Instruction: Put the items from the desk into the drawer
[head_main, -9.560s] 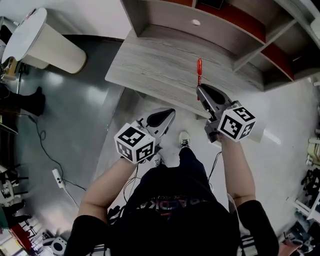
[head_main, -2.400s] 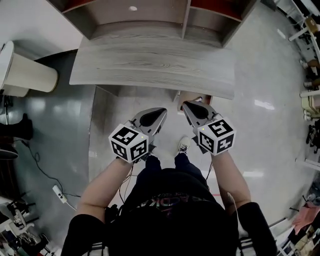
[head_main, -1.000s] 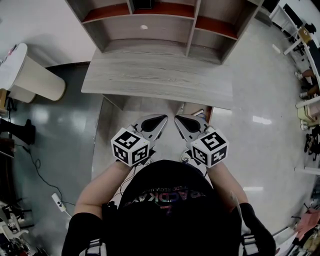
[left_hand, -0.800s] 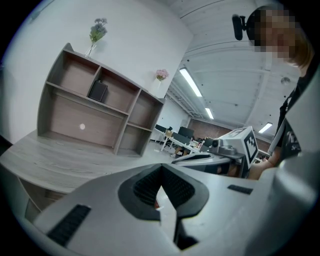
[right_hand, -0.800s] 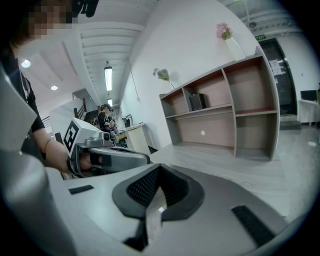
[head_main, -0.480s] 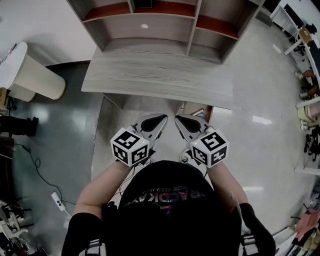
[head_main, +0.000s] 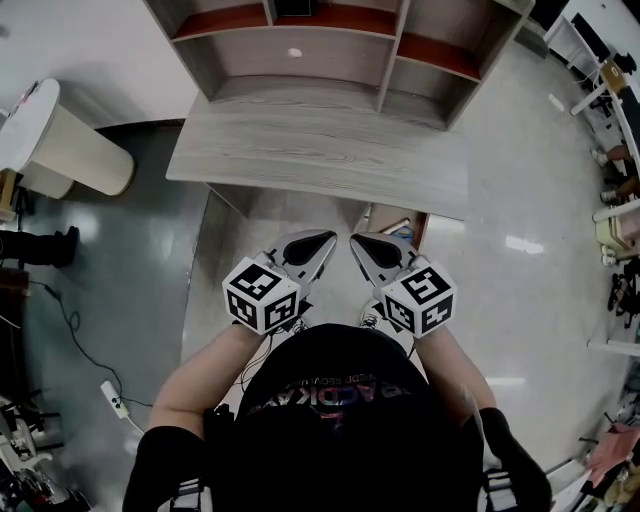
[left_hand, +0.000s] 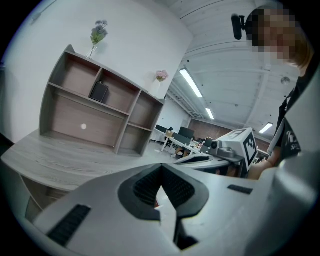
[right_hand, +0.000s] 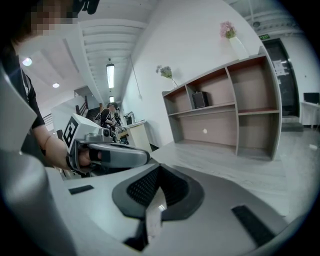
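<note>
The grey wooden desk (head_main: 320, 150) has a bare top under its shelf unit (head_main: 340, 40). Below its front edge at the right, a drawer (head_main: 418, 228) stands pulled out; I cannot make out what is in it. My left gripper (head_main: 325, 240) and right gripper (head_main: 357, 241) hang side by side just in front of the body, tips nearly touching, short of the desk edge. Both are shut and hold nothing. In the left gripper view the shut left gripper (left_hand: 160, 176) points over the desk (left_hand: 60, 160), beside the right gripper (left_hand: 235, 147). The right gripper view shows the shut right gripper (right_hand: 159, 176) beside the left gripper (right_hand: 102, 154).
A white round stand (head_main: 60, 140) sits at the left on the shiny grey floor. A power strip with cables (head_main: 110, 398) lies at lower left. A bystander's shoe (head_main: 45, 243) shows at the left edge. Office furniture (head_main: 615, 80) crowds the right side.
Nearly ten seconds ago a red-handled item lay on the desk by the right gripper; the desk is now bare. Over the last second both grippers have stayed put, still shut.
</note>
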